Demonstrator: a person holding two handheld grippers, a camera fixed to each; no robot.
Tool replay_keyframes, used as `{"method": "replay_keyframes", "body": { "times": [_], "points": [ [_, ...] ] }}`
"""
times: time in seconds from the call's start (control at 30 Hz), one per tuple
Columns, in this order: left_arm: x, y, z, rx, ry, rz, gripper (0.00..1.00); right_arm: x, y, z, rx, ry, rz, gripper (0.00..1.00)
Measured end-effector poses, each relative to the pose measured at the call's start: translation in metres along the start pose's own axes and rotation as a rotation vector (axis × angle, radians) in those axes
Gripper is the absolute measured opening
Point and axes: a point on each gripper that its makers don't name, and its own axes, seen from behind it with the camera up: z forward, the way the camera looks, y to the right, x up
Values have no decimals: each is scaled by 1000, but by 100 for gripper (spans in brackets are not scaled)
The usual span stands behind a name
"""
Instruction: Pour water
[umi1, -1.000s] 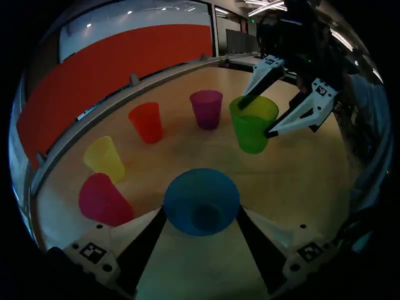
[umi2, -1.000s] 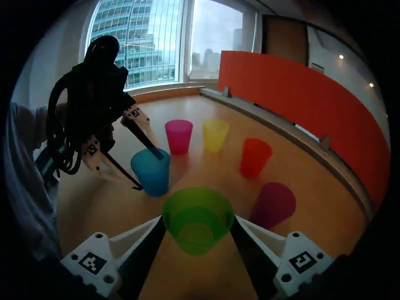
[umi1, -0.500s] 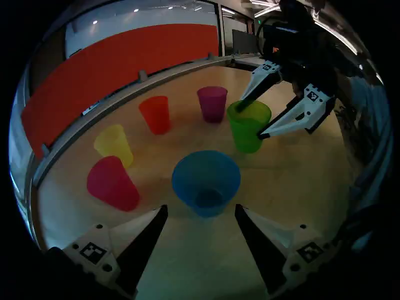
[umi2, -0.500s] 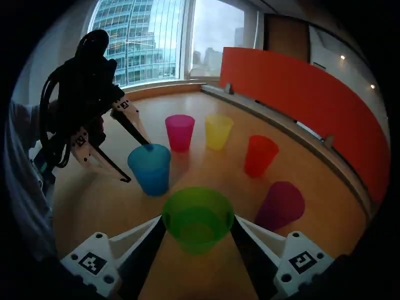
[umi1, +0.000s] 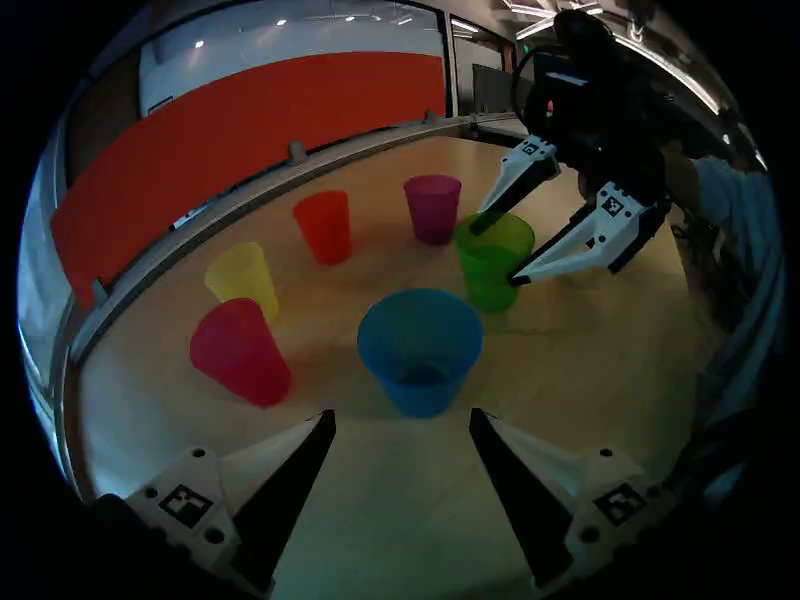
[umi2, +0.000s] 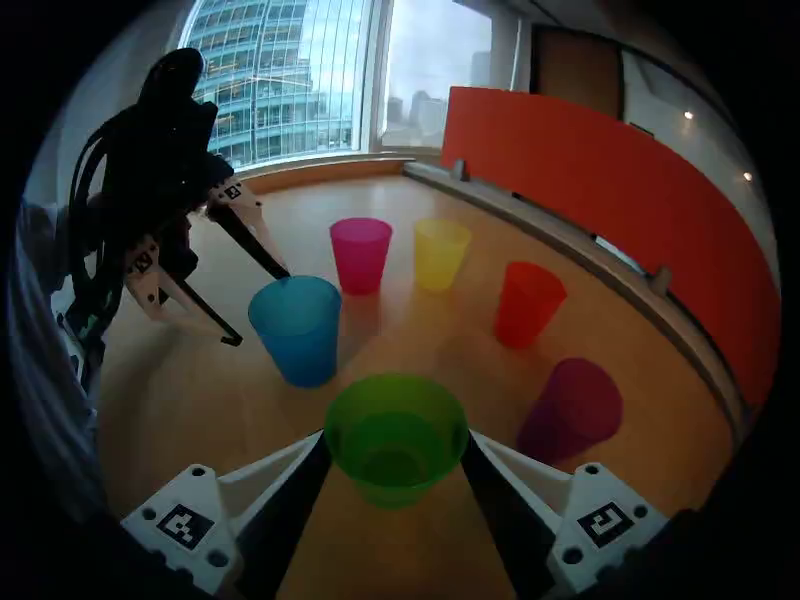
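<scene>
Left tongs (umi1: 400, 418): white fingers with black inner faces, spread wide, holding nothing.
Blue cup (umi1: 420, 340): smooth translucent plastic, tapered, with a round rim. It stands upright just ahead of the left fingertips, centred on the gap and untouched.
Right tongs (umi2: 395, 445): closed on the green cup (umi2: 396, 420), one finger against each side.
Green cup: same tapered translucent plastic, upright, near the blue cup; water level unclear.
Other cups: pink (umi1: 238, 350), yellow (umi1: 243, 280), orange (umi1: 324, 225) and purple (umi1: 433, 208), in an arc beyond, apart from one another.
Bench (umi1: 600, 360): pale wood, smooth, faintly glossy.
Room: a long red panel (umi1: 250, 120) along the bench's far edge; a tall window (umi2: 290, 80) with towers outside.
</scene>
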Motion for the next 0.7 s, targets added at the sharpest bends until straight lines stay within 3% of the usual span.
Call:
{"method": "replay_keyframes", "body": {
  "times": [0.7],
  "points": [
    [0, -1, -3, 14, 2, -23, 100, -17, 6, -13, -34, -8, 28, 100]
  ]
}}
